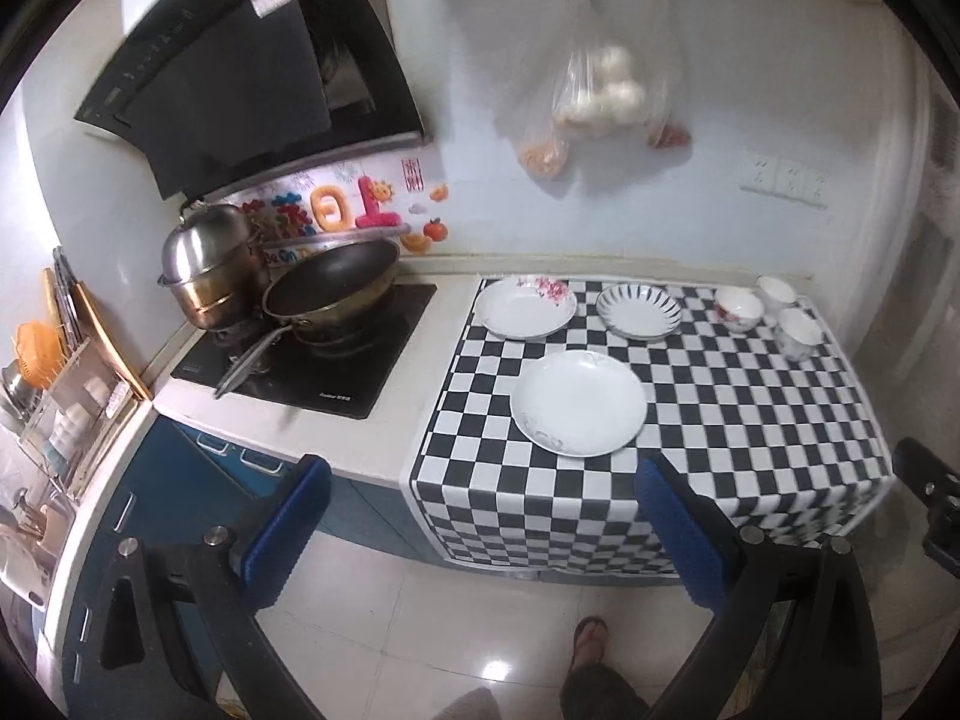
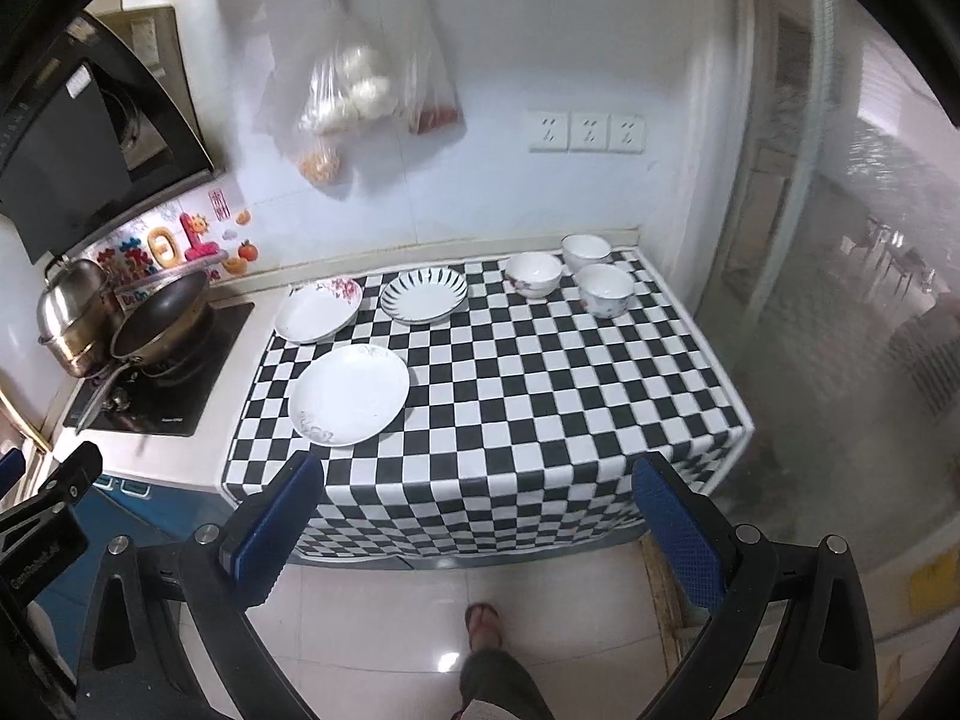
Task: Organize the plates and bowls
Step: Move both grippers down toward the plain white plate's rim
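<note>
On a black-and-white checkered cloth (image 1: 750, 420) (image 2: 540, 396) lie three plates and three bowls. A large white plate (image 1: 578, 403) (image 2: 349, 394) lies nearest. A pink-flowered plate (image 1: 525, 307) (image 2: 318, 313) and a striped plate (image 1: 639, 311) (image 2: 424, 295) lie behind it. A flowered bowl (image 1: 738, 309) (image 2: 533, 275) and two white bowls (image 1: 798, 330) (image 2: 606, 289) (image 2: 586, 250) stand at the back right. My left gripper (image 1: 483, 522) and right gripper (image 2: 477, 531) are both open and empty, held back from the counter's front edge above the floor.
A cooktop (image 1: 312, 354) (image 2: 162, 384) left of the cloth holds a wok (image 1: 333, 288) (image 2: 162, 315) and a steel pot (image 1: 207, 264) (image 2: 75, 312). A range hood (image 1: 240, 78) hangs above. Plastic bags (image 1: 594, 96) (image 2: 354, 90) hang on the wall. A dish rack (image 1: 66, 390) stands far left.
</note>
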